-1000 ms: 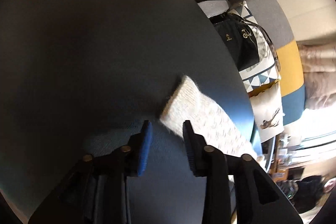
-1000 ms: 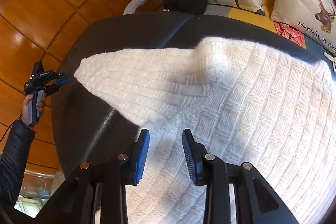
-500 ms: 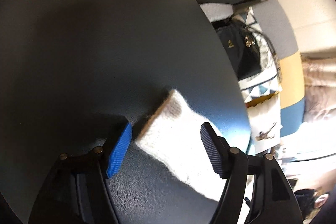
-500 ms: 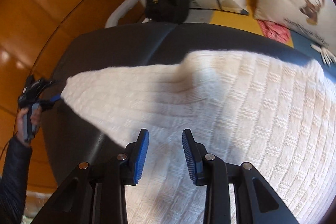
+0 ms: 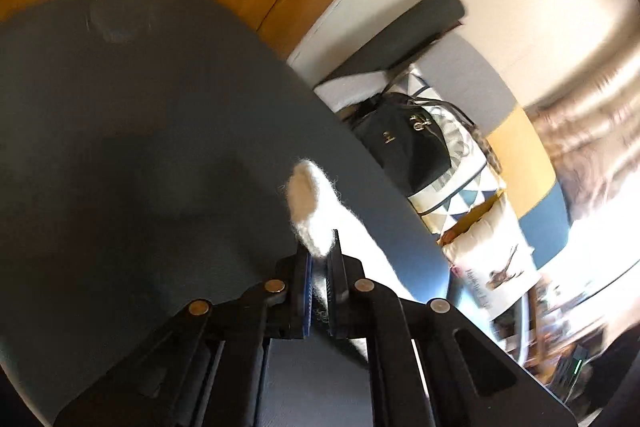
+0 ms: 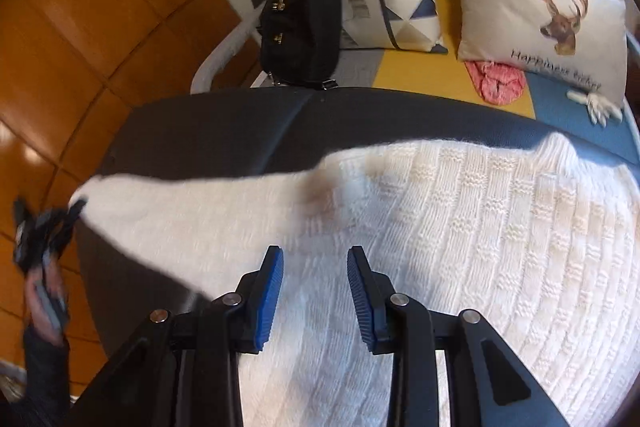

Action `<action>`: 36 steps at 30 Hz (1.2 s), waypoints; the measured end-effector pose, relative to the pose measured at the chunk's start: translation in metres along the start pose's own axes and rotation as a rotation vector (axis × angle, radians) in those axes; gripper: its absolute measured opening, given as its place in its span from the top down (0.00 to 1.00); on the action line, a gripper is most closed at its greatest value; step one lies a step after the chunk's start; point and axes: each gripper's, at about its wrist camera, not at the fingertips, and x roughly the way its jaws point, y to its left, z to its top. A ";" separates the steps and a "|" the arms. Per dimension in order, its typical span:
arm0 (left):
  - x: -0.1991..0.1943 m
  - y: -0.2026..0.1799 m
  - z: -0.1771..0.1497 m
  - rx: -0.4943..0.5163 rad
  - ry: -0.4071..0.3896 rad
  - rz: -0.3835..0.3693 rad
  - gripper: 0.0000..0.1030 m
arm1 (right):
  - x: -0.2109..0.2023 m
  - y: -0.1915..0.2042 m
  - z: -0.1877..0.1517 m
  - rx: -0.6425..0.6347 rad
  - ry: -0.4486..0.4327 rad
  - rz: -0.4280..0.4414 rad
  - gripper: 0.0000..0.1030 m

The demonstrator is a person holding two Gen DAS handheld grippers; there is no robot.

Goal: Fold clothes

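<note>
A cream-white cable-knit sweater (image 6: 460,227) lies spread over a dark grey leather-topped counter (image 6: 224,131), its body covering the near and right part of the surface. One sleeve (image 6: 192,211) stretches out to the left, pulled off the surface towards the counter's left edge. The left gripper (image 5: 318,267) has its jaws clenched on the fuzzy cuff of that sleeve, the knit bunched between the blue pads with a tuft (image 5: 310,203) sticking out past the tips. In the right wrist view the same gripper appears blurred at the far left, held in a hand (image 6: 44,303) with a dark sleeve below it.

The right gripper (image 6: 315,259) is over the sweater's body near the base of the sleeve, its jaws released and spread apart with nothing between them; whether its blue pads (image 6: 270,291) touch the knit cannot be told.

Beyond the counter stands a sofa with yellow, blue and grey sections (image 6: 416,71). On it rest a black handbag with gold hardware (image 6: 300,31), a cushion with a blue triangle pattern (image 6: 400,3), a cream cushion printed with a deer head (image 6: 540,15) and a pink knitted item (image 6: 496,87) partly tucked under the deer cushion. An orange wooden floor (image 6: 80,47) lies to the left.
</note>
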 end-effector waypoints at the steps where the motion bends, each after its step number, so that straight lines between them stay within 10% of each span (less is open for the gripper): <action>1: -0.003 0.003 -0.007 0.015 -0.001 0.023 0.96 | 0.006 -0.005 0.003 0.020 0.007 -0.003 0.68; 18: 0.012 0.055 -0.032 -0.035 0.096 0.204 0.94 | 0.064 -0.012 0.063 0.047 0.043 0.019 0.67; 23: 0.008 0.063 -0.038 -0.047 0.116 0.218 0.92 | 0.035 0.043 0.005 -0.145 0.140 0.152 0.67; 28: 0.008 0.069 -0.040 -0.080 0.125 0.233 0.90 | 0.063 0.087 -0.039 -0.373 0.193 -0.038 0.65; 36: -0.014 0.095 -0.034 -0.218 0.195 0.224 0.75 | -0.029 0.007 -0.060 0.044 0.057 0.225 0.65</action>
